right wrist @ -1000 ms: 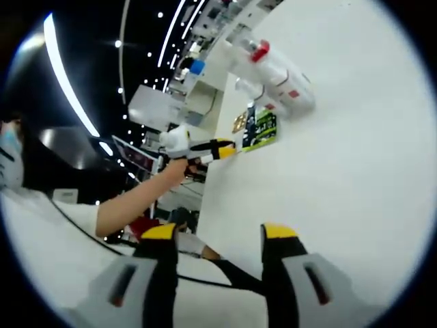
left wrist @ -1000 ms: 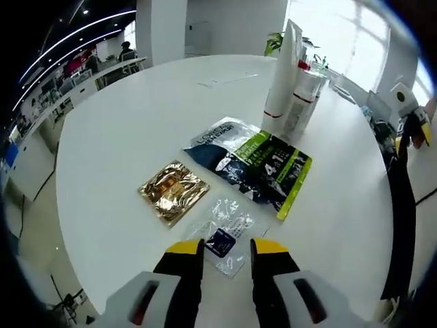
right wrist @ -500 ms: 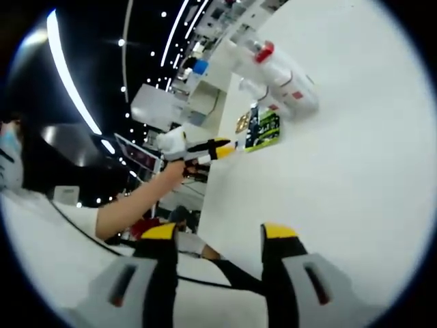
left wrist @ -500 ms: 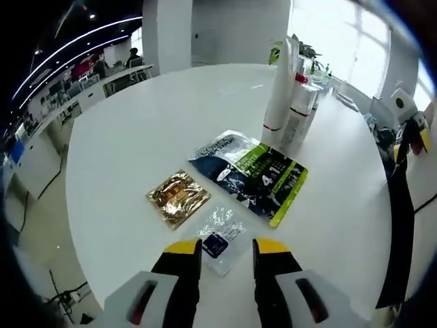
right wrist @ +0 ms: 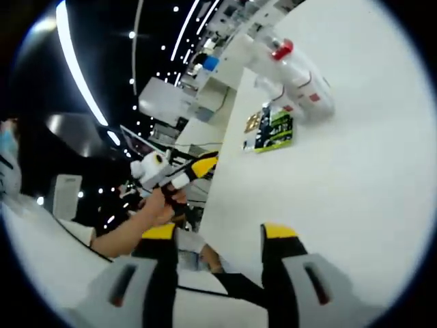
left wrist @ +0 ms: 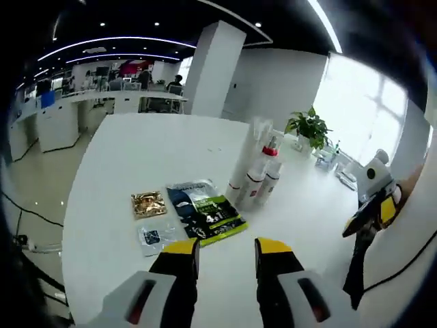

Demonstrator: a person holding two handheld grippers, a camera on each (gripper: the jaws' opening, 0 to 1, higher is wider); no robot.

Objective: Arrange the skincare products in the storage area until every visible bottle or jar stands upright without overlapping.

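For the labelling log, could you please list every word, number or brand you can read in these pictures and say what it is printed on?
"4" and "1": large white figures on the green and dark sachet, only just legible in the left gripper view.
Gold sachet: print too blurred to read.
Clear sachet with a dark label: too small to read.
White bottles with red bands: no legible text.

White round table (left wrist: pixel 136 157), potted plant (left wrist: pixel 308 128) beyond it, white pillar (left wrist: pixel 213 68), office desks (left wrist: pixel 82 109) behind.
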